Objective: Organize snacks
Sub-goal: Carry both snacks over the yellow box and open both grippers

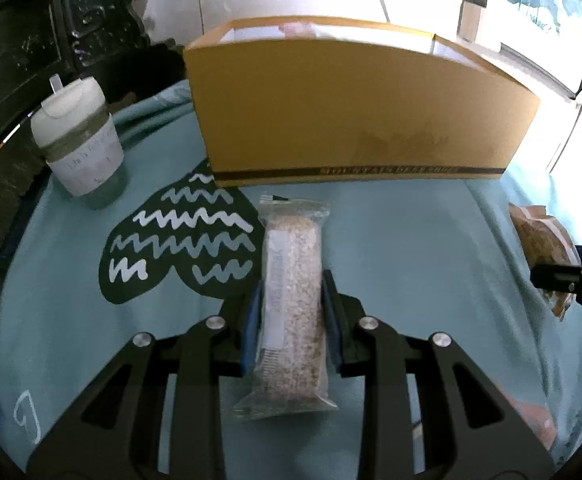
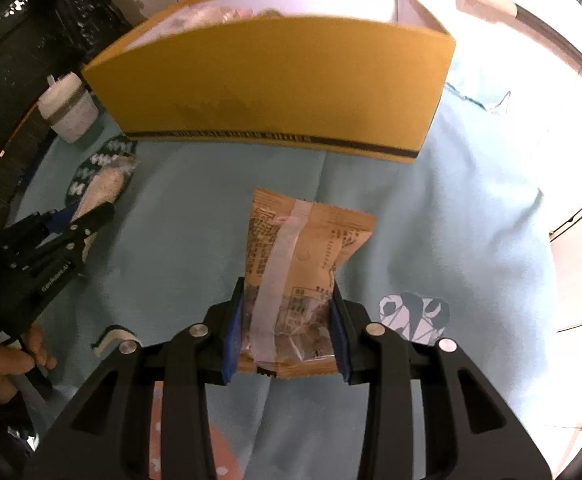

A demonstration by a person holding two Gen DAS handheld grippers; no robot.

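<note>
Black gripper arms fill the near edge of both wrist views. In the left view, the left gripper (image 1: 290, 316) is clamped on a clear-wrapped oat bar (image 1: 291, 300), its blue pads (image 1: 251, 320) pressing the bar's two long sides near the middle. The bar's long axis runs along the fingers, its far end pointing at the yellow cardboard box (image 1: 355, 116) that stands open-topped at the far side of the teal cloth (image 1: 411, 240).

In the right view, the right gripper (image 2: 289, 332) grips a tan snack packet (image 2: 307, 264) by its near end. The packet's long axis also points away toward the box, leaning slightly right, with most of it jutting free beyond the fingers.

Likely risks: the packet's soft wrapper, held only at one end, could droop or slip out while being carried. Either snack, led end-first, could catch the box's tall near wall if brought in too low. A lidded cup (image 1: 79, 144) stands far left, well apart from the bar.
</note>
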